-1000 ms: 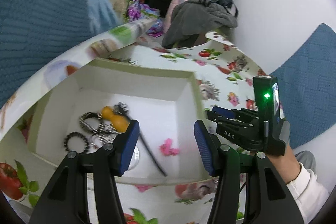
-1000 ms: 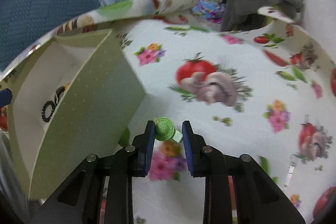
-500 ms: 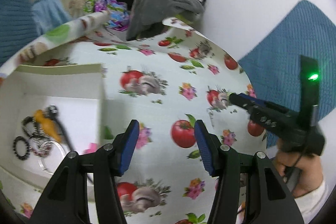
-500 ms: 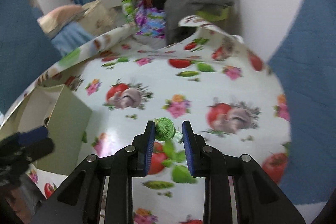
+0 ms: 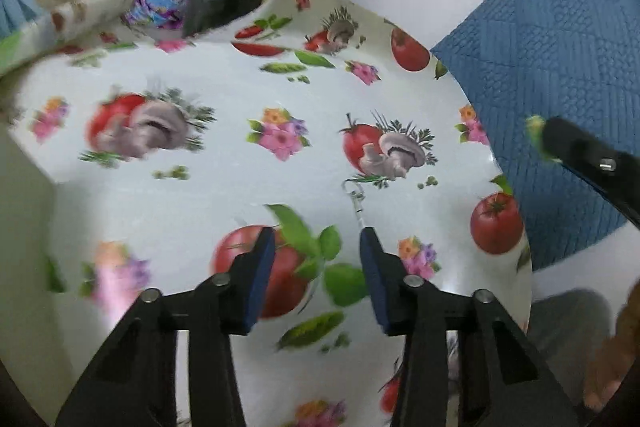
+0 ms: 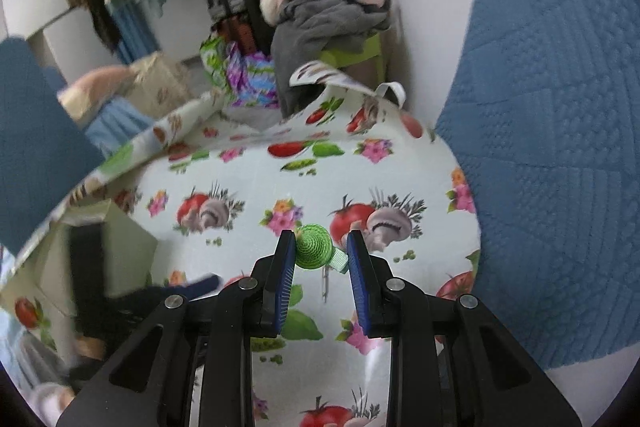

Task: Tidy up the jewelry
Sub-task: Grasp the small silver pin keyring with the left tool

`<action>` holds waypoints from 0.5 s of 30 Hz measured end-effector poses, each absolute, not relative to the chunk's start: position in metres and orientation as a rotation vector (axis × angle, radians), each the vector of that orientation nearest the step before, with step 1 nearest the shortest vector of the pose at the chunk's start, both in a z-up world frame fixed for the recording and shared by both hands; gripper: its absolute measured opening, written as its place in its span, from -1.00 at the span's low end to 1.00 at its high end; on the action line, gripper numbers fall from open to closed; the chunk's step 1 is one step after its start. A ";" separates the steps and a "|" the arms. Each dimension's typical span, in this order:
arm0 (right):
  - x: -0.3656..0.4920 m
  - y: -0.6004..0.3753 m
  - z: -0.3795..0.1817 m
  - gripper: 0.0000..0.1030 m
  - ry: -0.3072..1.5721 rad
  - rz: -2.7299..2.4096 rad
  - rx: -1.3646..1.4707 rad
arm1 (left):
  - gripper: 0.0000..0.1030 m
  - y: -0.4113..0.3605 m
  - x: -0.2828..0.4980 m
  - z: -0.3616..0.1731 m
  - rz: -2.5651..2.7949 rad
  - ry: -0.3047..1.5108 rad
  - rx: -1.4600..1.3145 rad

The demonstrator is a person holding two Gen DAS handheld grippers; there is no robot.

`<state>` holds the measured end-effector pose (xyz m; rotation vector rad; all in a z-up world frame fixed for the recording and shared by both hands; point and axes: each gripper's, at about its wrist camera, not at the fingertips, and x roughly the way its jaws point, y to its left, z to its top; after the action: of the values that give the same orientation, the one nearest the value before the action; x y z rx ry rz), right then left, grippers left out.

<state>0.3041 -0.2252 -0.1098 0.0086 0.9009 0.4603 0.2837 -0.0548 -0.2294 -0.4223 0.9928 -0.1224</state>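
Right gripper (image 6: 321,255) clamps green hair clip (image 6: 314,247) | left gripper (image 5: 316,255) apart over silver earring (image 5: 356,201)

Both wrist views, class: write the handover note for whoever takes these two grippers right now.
Left gripper: open, empty, over the tablecloth, with a thin silver clip lying just ahead of it.
Right gripper: shut on the green spiral hair clip, held above the cloth.
Box: at the left; its contents are not visible now.
Done: green clip picked up.
Left: put it in the box, then probably collect the silver clip.
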 end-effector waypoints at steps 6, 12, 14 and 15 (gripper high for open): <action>0.315 -0.242 -0.115 -0.53 0.911 0.424 0.060 | -0.32 -0.086 0.305 -0.255 -0.142 1.024 -0.358; 0.324 -0.253 -0.127 -0.53 0.941 0.418 0.091 | -0.54 -0.112 0.314 -0.265 -0.160 1.036 -0.279; 0.325 -0.255 -0.130 -0.53 0.947 0.420 0.100 | -0.63 -0.117 0.317 -0.265 -0.162 1.033 -0.263; 0.326 -0.256 -0.131 -0.53 0.949 0.424 0.106 | -0.67 -0.120 0.318 -0.265 -0.159 1.030 -0.238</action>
<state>0.3261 -0.2555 -0.1308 0.1059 0.9487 0.4242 0.3185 -0.1200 -0.2655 -0.2376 1.0300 -0.1589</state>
